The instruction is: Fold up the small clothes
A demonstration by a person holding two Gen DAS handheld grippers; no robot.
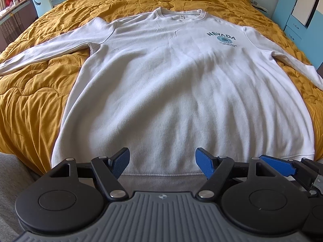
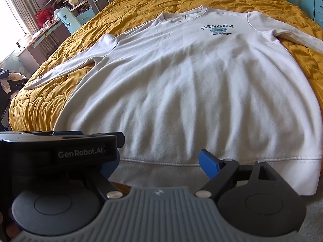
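Left wrist view has the white Nevada sweatshirt (image 1: 161,84) flat on the bed (image 1: 36,100), both hand-held grippers, left (image 1: 162,164) and right (image 2: 161,164), spread by the hem (image 1: 161,175), so grabbing it looks next

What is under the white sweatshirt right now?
The white sweatshirt lies flat, front up, on the mustard quilt, which shows around it on both sides. Whatever sits directly beneath its body is covered and cannot be seen.
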